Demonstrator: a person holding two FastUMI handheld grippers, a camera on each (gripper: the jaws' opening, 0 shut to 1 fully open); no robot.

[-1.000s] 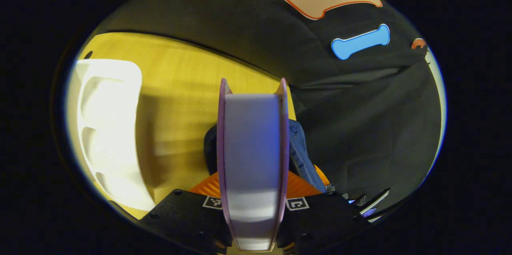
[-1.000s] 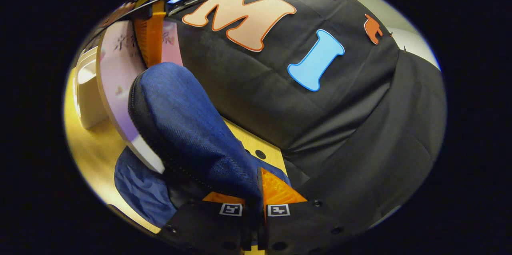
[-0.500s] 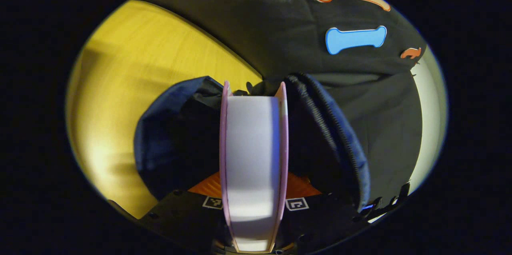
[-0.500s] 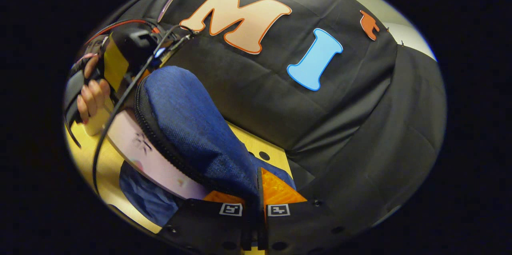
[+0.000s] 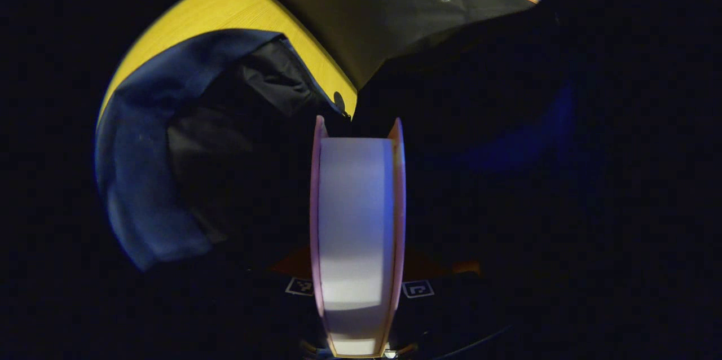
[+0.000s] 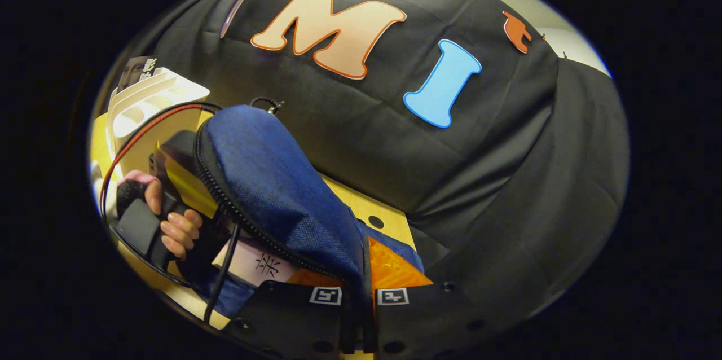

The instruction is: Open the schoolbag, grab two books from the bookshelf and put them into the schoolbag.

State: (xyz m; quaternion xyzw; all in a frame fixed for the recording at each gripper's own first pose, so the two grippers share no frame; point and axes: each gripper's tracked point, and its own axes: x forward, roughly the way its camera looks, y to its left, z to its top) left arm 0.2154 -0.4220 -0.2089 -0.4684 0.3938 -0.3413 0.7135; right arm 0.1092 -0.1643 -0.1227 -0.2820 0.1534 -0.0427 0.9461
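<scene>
Yellow desk is carrying the blue schoolbag. Since a moment ago the book has been going down into the bag's dark mouth at mid frame, so it is nearly packed. The left gripper fingers are clamped on it. The right gripper, at the bottom, is pinching the flap open. A hand is curling around the handle, lower left.

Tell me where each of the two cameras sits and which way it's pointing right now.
Left gripper view: rides the left gripper, pointing down into the dark open schoolbag; its fingers clamp a pink-edged book.
Right gripper view: rides the right gripper, facing the booth wall across the yellow table; its fingers pinch the bag's blue flap; a hand holds the other gripper, with the white bookshelf behind.
Shared: schoolbag, book, table.
</scene>
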